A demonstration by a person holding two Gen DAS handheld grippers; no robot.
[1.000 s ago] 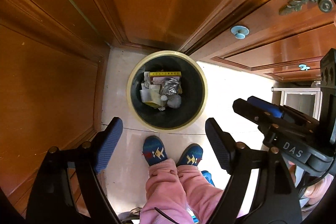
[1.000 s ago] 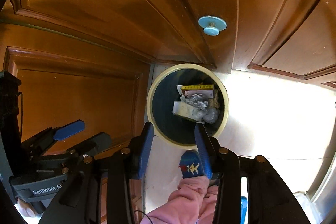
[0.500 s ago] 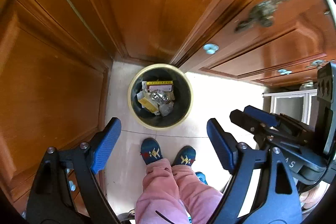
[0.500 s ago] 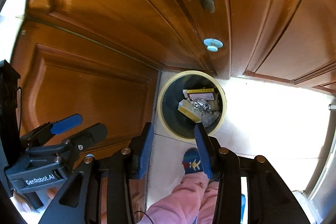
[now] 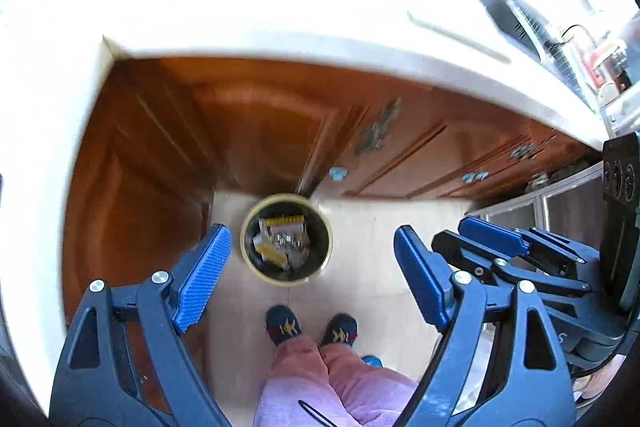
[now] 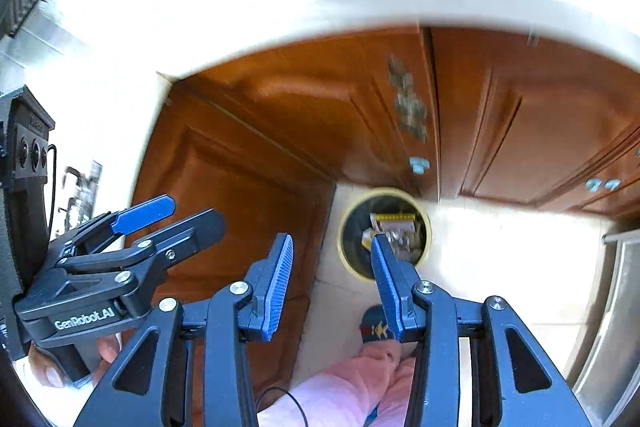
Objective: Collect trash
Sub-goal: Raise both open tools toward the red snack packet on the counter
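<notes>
With the trash bin point(image 5: 286, 243) on the floor below already holding wrappers, both the left gripper point(image 5: 308, 267) and right gripper point(image 6: 332, 281) hang empty, jaws apart, so the next move likely means finding more litter on the white countertop point(image 5: 248, 7).

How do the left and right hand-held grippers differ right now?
The left hand-held gripper has its jaws spread wide; the right hand-held gripper has them clearly narrower. In its own camera, the left one frames the trash bin between its fingers, while the right one's finger overlaps the bin. Both are empty, have blue pads and point down at the floor.
</notes>
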